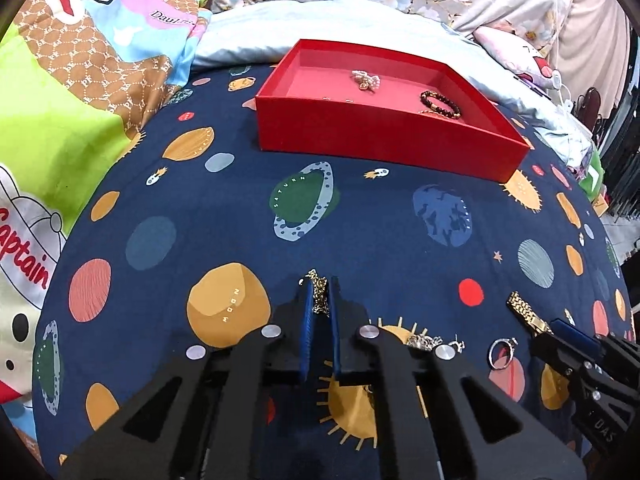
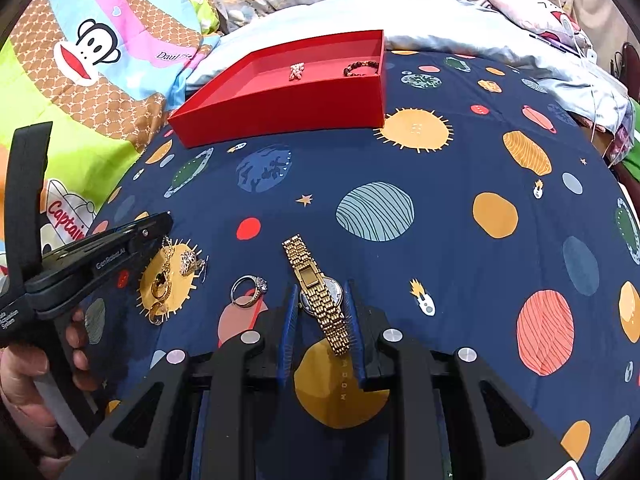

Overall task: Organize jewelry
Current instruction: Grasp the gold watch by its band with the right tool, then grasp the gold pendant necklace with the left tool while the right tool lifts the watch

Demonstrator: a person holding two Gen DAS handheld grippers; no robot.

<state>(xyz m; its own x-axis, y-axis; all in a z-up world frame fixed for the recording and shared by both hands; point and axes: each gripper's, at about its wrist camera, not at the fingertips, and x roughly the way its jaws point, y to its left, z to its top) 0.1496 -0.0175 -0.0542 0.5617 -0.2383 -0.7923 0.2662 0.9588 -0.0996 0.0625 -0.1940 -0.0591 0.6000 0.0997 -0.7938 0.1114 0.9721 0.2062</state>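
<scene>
My left gripper (image 1: pixel 321 286) is shut on a gold chain necklace (image 1: pixel 320 300), pinched between its blue pads. In the right wrist view the gold chain necklace (image 2: pixel 165 268) hangs from the left gripper (image 2: pixel 162 222) down to a pendant on the cloth. My right gripper (image 2: pixel 322 294) is shut on a gold watch (image 2: pixel 316 284), whose band sticks out past the fingertips. The right gripper (image 1: pixel 556 330) and the gold watch (image 1: pixel 524 310) also show at the right edge of the left wrist view. A red box (image 1: pixel 384 140) stands farther back, holding a dark bead bracelet (image 1: pixel 440 104) and a pearl piece (image 1: pixel 365 79).
A silver ring (image 2: pixel 248 290) and a small silver cluster (image 2: pixel 190 262) lie on the planet-print bedspread (image 2: pixel 440 240) between the grippers. A person's hand (image 2: pixel 24 380) holds the left gripper's handle. Cartoon-print bedding (image 1: pixel 60 120) rises on the left, and pale pillows (image 1: pixel 280 20) sit behind the red box.
</scene>
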